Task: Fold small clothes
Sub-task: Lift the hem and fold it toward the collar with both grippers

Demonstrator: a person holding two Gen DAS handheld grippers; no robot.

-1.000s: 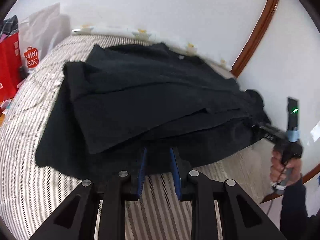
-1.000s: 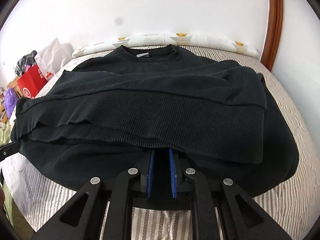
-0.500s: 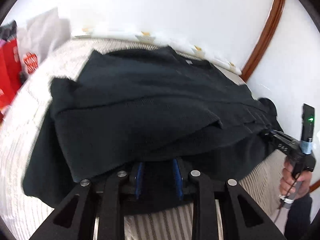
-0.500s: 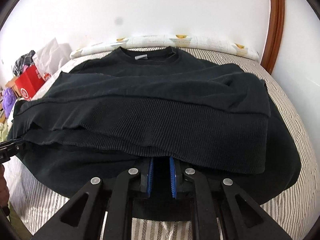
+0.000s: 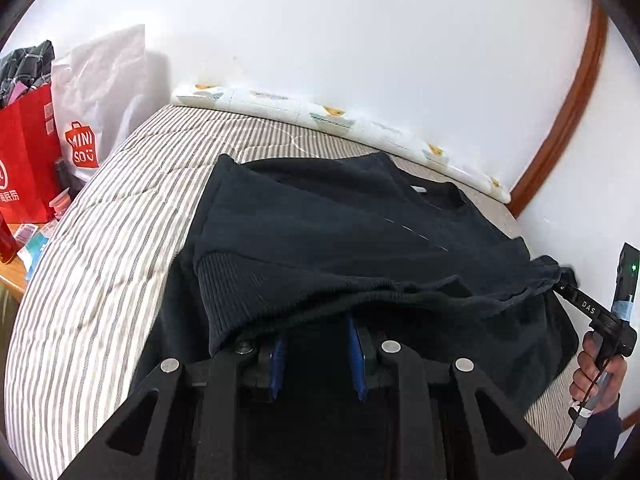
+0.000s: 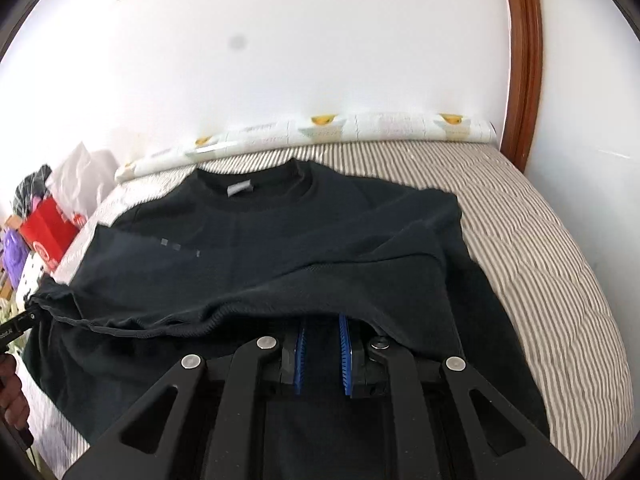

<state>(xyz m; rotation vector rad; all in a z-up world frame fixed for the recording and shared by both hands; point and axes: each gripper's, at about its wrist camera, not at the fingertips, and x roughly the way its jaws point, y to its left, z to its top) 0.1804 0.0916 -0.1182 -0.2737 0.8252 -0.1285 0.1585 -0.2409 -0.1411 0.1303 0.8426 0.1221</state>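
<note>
A black sweatshirt (image 5: 340, 240) lies on the striped bed, collar toward the wall; it also shows in the right wrist view (image 6: 280, 248). Its ribbed bottom hem is lifted and carried over the body. My left gripper (image 5: 316, 328) is shut on the hem, which drapes over its blue pads (image 5: 277, 364). My right gripper (image 6: 322, 332) is shut on the hem further along, blue pads (image 6: 345, 360) partly covered by cloth. The right gripper also shows in the left wrist view (image 5: 568, 286), pinching the hem's corner. The fingertips are hidden under fabric.
The striped mattress (image 5: 100, 260) runs to a white wall with a patterned roll (image 6: 360, 130) along it. A red bag (image 5: 24, 152) and a white Miniso bag (image 5: 92, 112) stand off the left side. A wooden frame (image 6: 520, 60) rises at the right.
Both grippers have carried the hem up and forward toward the collar. More of the lower body is now covered, and the bed's left side is exposed.
</note>
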